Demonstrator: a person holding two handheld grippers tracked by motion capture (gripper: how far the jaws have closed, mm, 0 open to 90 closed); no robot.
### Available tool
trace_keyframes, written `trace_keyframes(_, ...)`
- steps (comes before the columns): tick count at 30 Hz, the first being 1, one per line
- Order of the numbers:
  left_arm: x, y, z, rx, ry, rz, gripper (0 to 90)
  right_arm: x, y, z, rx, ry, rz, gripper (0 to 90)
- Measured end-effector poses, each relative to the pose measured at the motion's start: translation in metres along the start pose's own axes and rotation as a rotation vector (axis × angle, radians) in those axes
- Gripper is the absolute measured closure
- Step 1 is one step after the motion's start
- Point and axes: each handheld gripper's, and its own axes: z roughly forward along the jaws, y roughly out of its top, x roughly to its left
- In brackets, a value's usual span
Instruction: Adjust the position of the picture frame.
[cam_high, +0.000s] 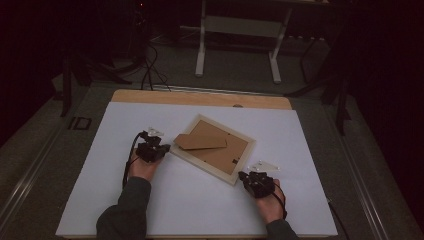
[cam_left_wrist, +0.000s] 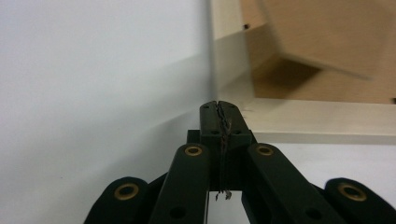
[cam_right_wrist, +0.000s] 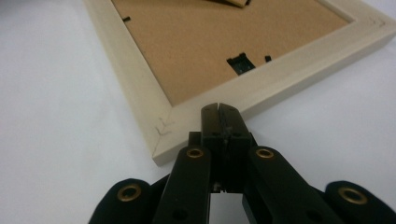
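Lying face down at centre of the white sheet (cam_high: 190, 200): picture frame (cam_high: 235, 174), brown stand flap (cam_high: 200, 141) raised, its far end cut off in the left gripper view. Pressed together on nothing: left gripper (cam_high: 161, 148) at frame's left edge, right gripper (cam_high: 243, 176) at lower corner. Beyond, dim: table legs (cam_high: 201, 50).

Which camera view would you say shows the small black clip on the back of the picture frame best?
The right gripper view: the black clip sits close and sharp on the brown backing of the picture frame. The high view shows it as a tiny dark mark. In the left gripper view I cannot make it out.
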Motion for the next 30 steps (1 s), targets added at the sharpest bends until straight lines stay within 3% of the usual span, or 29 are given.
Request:
trace_keyframes(6,0.003,0.003,0.007,0.013,0.009,-0.01,90.0,0.0,-0.003,0.0,0.017,0.002,0.012,90.0)
trace_keyframes(14,0.0,0.006,0.017,0.054,0.045,0.032,90.0,0.002,-0.005,0.003,0.03,0.007,0.021,90.0)
trace_keyframes(30,-0.008,0.006,0.016,0.082,0.101,0.078,90.0,0.001,-0.005,0.003,0.041,0.017,0.048,90.0)
